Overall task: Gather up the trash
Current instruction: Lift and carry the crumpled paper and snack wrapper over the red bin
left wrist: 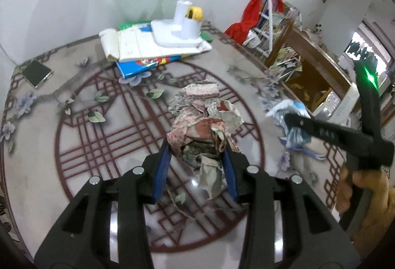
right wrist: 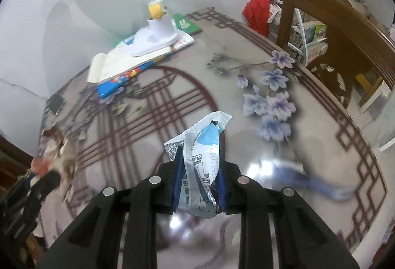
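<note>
My left gripper [left wrist: 197,153] is shut on a big wad of crumpled newspaper [left wrist: 200,118] and holds it above the patterned table [left wrist: 74,135]. My right gripper [right wrist: 200,167] is shut on a silver, white and blue snack wrapper [right wrist: 205,153], held above the table [right wrist: 308,170]. The right gripper with its wrapper [left wrist: 288,118] also shows at the right of the left wrist view. The newspaper wad [right wrist: 54,148] and left gripper show blurred at the left edge of the right wrist view.
A white desk lamp [left wrist: 182,27] stands on a stack of books and papers [left wrist: 138,51] at the table's far side. A phone [left wrist: 37,72] lies far left. A wooden chair [right wrist: 328,29] and a cluttered rack with red cloth [left wrist: 256,14] stand beyond the right edge.
</note>
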Motion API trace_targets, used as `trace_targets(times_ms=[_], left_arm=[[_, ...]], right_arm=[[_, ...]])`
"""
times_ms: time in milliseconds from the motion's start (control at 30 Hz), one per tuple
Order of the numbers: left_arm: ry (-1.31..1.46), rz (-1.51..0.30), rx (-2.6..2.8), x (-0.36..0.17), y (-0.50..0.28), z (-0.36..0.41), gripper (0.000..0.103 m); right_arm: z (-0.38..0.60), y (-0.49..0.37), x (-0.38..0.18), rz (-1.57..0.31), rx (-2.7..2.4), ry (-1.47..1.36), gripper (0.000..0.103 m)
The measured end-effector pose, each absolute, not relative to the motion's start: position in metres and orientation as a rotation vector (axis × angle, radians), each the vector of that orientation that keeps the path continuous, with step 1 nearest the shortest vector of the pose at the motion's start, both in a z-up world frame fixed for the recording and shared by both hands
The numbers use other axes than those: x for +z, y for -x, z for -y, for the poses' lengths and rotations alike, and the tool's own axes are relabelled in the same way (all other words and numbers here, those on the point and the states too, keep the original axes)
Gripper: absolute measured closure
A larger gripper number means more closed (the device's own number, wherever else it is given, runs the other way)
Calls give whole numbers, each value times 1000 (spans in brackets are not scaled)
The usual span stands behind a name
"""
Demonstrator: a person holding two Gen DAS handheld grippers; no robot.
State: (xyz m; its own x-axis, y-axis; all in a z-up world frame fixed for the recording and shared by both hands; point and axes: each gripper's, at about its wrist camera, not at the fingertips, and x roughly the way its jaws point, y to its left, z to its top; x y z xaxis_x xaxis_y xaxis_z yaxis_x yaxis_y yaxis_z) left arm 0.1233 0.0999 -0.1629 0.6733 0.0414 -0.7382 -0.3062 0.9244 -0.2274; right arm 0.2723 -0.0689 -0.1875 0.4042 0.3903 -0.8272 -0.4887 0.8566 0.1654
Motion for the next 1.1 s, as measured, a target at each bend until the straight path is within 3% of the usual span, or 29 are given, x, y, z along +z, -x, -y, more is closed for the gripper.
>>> trace_targets(times_ms=[1100], left_arm=[[223,-687,-10,-93,-13,2,64]], right_arm=[[190,-68,-115,-894,405,-11,77]])
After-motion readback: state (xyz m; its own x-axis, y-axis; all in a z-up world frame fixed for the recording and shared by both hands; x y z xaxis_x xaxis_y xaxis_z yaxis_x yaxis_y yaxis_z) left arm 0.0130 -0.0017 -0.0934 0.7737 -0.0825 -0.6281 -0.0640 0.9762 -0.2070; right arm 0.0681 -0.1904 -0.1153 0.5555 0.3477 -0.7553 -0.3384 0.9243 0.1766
